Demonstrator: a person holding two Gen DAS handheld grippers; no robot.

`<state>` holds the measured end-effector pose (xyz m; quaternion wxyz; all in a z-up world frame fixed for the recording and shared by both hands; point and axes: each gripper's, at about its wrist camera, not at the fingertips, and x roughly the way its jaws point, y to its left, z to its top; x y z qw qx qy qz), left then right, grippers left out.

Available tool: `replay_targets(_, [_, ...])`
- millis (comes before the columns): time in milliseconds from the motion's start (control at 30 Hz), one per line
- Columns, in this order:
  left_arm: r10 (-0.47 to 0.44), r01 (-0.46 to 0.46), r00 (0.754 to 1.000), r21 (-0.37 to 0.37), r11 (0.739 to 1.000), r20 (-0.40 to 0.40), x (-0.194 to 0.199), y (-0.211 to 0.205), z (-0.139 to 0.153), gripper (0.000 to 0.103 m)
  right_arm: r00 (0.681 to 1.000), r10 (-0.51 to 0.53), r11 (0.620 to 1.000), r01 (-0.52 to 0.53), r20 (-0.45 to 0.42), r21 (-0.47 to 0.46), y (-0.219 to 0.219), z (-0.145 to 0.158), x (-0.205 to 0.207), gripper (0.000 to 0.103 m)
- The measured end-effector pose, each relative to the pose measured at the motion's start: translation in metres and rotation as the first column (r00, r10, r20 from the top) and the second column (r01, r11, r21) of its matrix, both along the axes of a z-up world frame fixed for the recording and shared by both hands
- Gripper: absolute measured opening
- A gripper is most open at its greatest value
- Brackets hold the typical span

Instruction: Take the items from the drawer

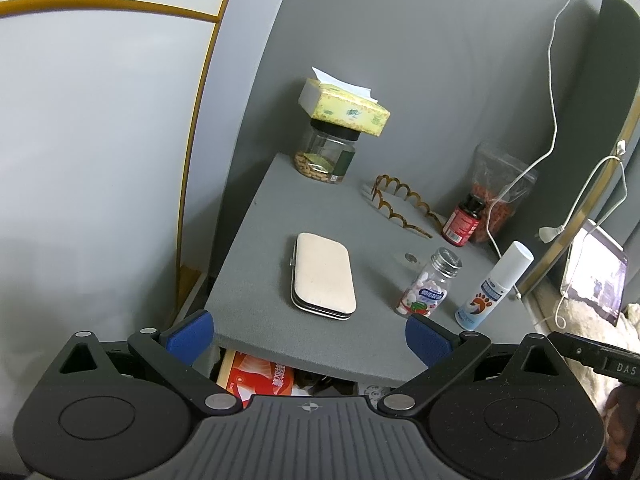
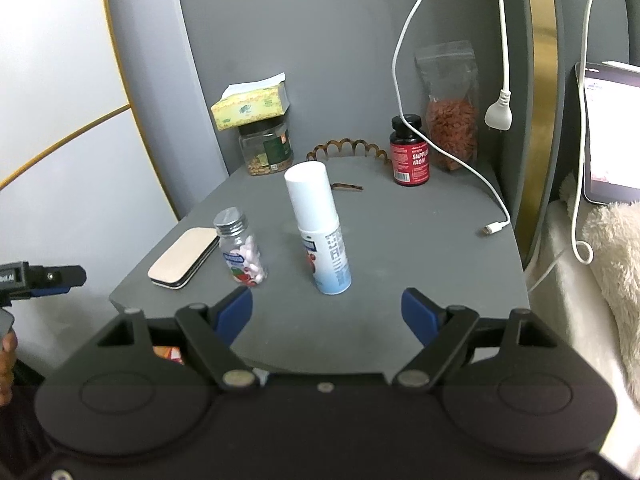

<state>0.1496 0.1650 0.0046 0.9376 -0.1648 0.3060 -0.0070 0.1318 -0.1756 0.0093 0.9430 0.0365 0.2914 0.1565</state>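
Observation:
A grey nightstand top carries a beige flat case, a clear bottle of pink and white tablets and a white spray bottle. Under the top's front edge the drawer stands open, with a red and orange box inside. My left gripper is open above the drawer with nothing between its blue pads. My right gripper is open over the top's front edge, just short of the spray bottle.
At the back stand a jar of nuts with a yellow tissue box on it, a brown wavy headband, a red supplement bottle and a bag of red berries. White cables hang down. A bed with a tablet lies right.

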Motion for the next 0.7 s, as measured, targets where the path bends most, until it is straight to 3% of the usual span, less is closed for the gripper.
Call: replay_targets(700, [-0.001,0.001,1.0,0.001,1.0,0.004,0.0001,-0.0008,0.0,0.101,1.0,-0.006,1.0,0.006,0.0,0.008,-0.0008,0.0014,-0.0012,0.081])
